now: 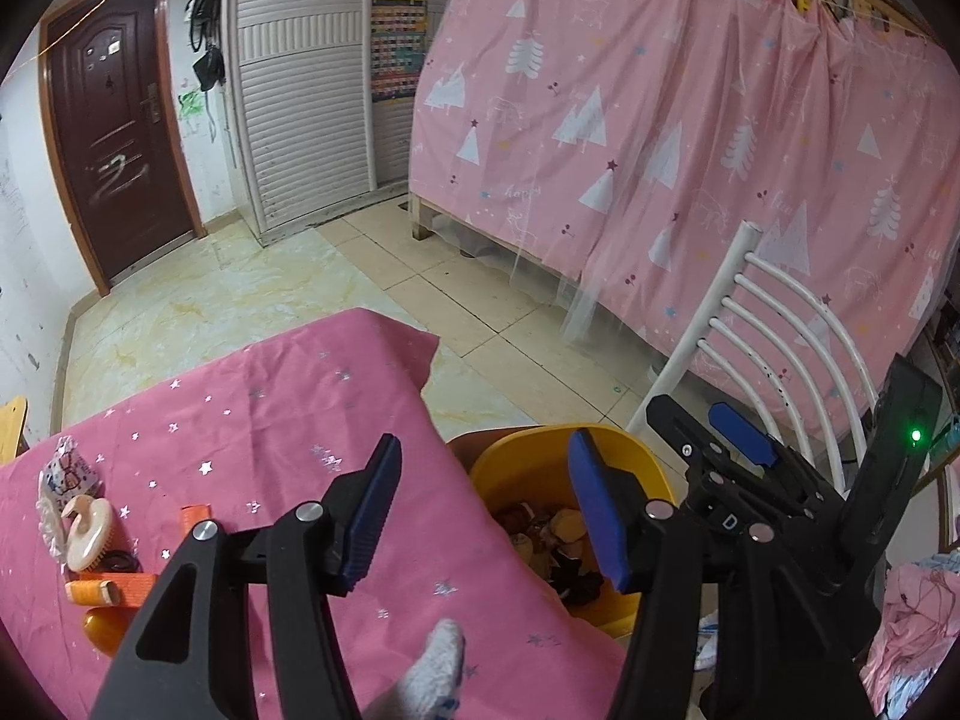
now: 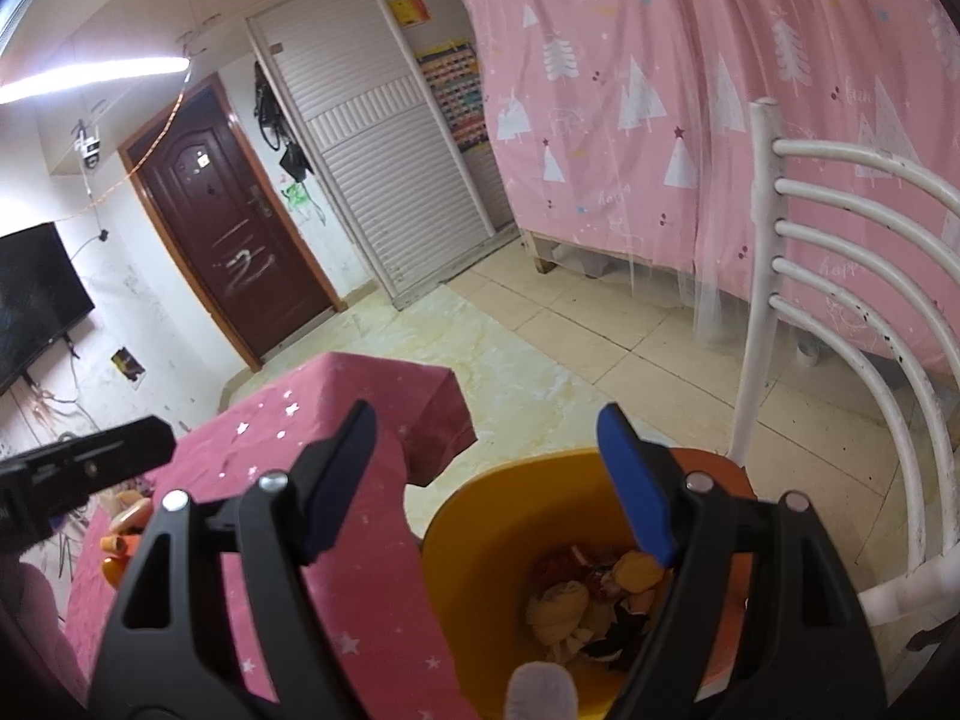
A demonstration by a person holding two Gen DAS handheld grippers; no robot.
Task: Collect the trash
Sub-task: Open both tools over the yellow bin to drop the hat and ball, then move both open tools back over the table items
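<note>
Hovering over yellow bin | our left gripper and right gripper gape apart, empty | bin's trash lies beneath | remaining orange scraps on table left of bin, nearer left gripper

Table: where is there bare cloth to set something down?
Free: the pink cloth from the far corner to the near edge beside the yellow bin. Crowded: the near left end, around the brush and orange pieces.
</note>
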